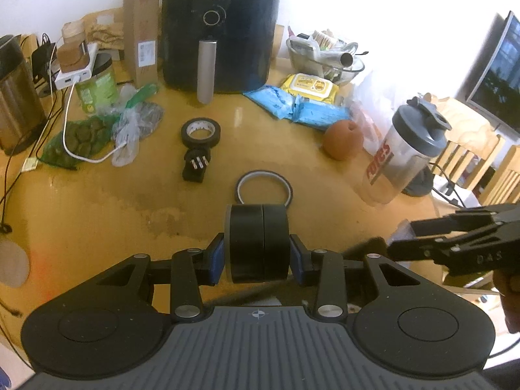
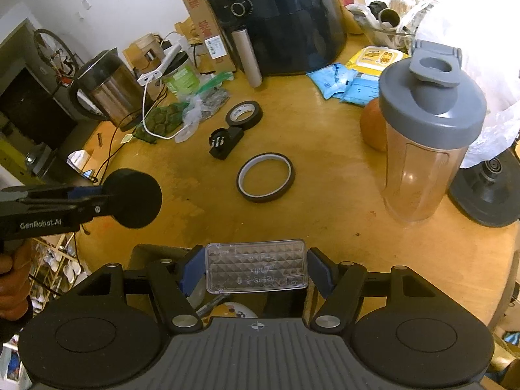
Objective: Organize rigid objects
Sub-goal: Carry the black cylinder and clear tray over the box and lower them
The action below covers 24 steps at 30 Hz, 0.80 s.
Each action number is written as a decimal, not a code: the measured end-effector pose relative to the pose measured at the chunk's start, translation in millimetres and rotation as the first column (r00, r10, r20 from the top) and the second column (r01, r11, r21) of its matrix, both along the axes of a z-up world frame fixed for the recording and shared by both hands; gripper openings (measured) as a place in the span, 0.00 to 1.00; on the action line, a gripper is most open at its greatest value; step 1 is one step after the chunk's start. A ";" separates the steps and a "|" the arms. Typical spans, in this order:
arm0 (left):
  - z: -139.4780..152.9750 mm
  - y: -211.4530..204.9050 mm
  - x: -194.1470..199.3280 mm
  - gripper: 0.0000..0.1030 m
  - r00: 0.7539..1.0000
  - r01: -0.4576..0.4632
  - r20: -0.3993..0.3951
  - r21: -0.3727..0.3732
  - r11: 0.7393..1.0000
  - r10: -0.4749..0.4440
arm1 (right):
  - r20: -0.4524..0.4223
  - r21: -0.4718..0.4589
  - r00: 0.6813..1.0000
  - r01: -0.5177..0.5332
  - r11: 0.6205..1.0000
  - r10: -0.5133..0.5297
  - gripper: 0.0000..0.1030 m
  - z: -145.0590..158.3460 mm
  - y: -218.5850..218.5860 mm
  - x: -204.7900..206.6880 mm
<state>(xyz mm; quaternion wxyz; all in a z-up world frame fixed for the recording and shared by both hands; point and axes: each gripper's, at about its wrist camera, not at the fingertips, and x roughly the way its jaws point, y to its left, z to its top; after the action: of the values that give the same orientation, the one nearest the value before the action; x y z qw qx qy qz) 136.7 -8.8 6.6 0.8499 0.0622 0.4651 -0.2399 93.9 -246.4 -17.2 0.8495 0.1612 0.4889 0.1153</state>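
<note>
The black round case [image 1: 256, 243], a thick disc split down its middle, hangs above the wooden table [image 1: 130, 201], clamped edge-on between the blue pads of the left gripper [image 1: 256, 253]. The right gripper [image 2: 256, 269] is closed on a clear ribbed plastic box [image 2: 256, 268], held over the table's near edge. Ahead of both lies a bare stretch of tabletop with three small things on it: a thin amber tape ring [image 2: 266, 182] lying flat, a black plug adapter [image 2: 226, 143], and one black tape roll [image 2: 244, 114] touching the adapter. To the right stand one shaker bottle [image 2: 425, 143] and an orange [image 1: 344, 139]; an air fryer [image 1: 224, 29] closes off the far side.
</note>
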 end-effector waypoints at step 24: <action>-31.7 24.0 -73.9 0.38 0.982 -0.135 -0.127 0.030 0.990 0.138 | -0.006 -0.002 0.999 -0.035 0.999 0.035 0.68 -0.3 11.0 -11.0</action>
<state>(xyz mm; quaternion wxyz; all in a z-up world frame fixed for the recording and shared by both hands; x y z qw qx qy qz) 62.8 15.3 -25.1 0.8318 0.0235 0.5245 -0.1799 82.8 -235.4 -17.6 0.8460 0.1522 0.4944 0.1293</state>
